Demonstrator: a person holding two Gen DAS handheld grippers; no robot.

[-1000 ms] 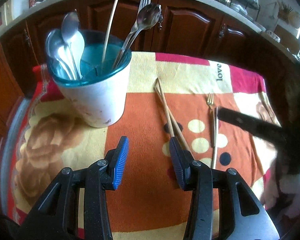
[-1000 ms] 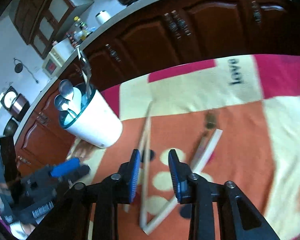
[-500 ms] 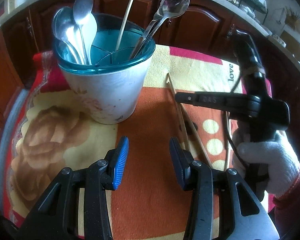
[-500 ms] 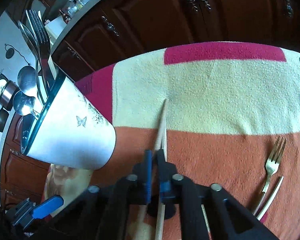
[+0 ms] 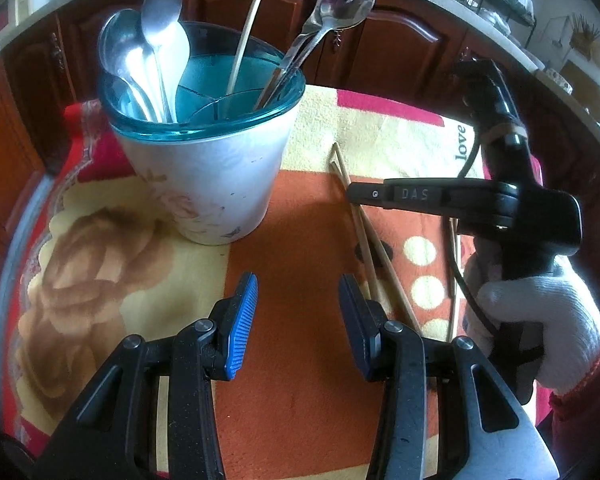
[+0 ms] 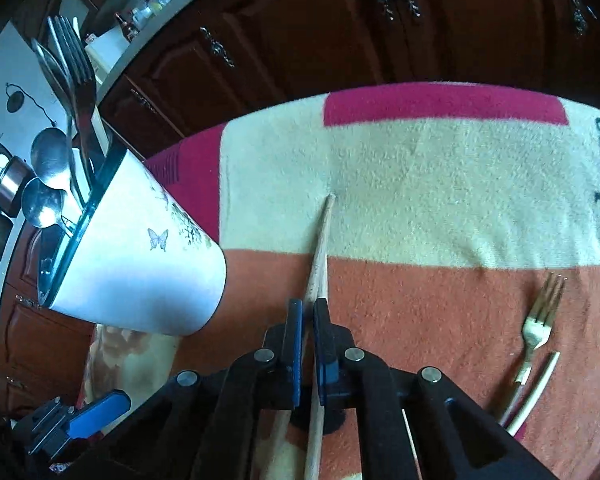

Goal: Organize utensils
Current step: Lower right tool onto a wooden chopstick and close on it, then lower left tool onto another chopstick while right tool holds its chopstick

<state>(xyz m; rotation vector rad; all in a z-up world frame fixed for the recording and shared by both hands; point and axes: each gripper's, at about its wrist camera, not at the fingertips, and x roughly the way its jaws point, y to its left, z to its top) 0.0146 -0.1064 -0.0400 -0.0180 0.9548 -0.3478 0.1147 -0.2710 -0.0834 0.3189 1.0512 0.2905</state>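
Note:
A white utensil holder (image 5: 204, 168) with a teal rim stands on the patterned towel (image 5: 300, 208), holding spoons, a fork and one chopstick; it also shows in the right wrist view (image 6: 140, 264). Two wooden chopsticks (image 5: 364, 236) lie on the towel to its right. My right gripper (image 6: 308, 312) is shut on a chopstick (image 6: 320, 248) low on the towel; the gripper also shows in the left wrist view (image 5: 420, 196). My left gripper (image 5: 296, 320) is open and empty, above the towel in front of the holder.
A gold fork (image 6: 538, 328) and a pale stick (image 6: 534, 388) lie on the towel at the right. Dark wooden cabinets (image 6: 340, 32) run behind the towel. A gloved hand (image 5: 540, 320) holds the right gripper's handle.
My right gripper came down over the chopsticks and shut on one. My left gripper moved closer to the holder and stayed open.

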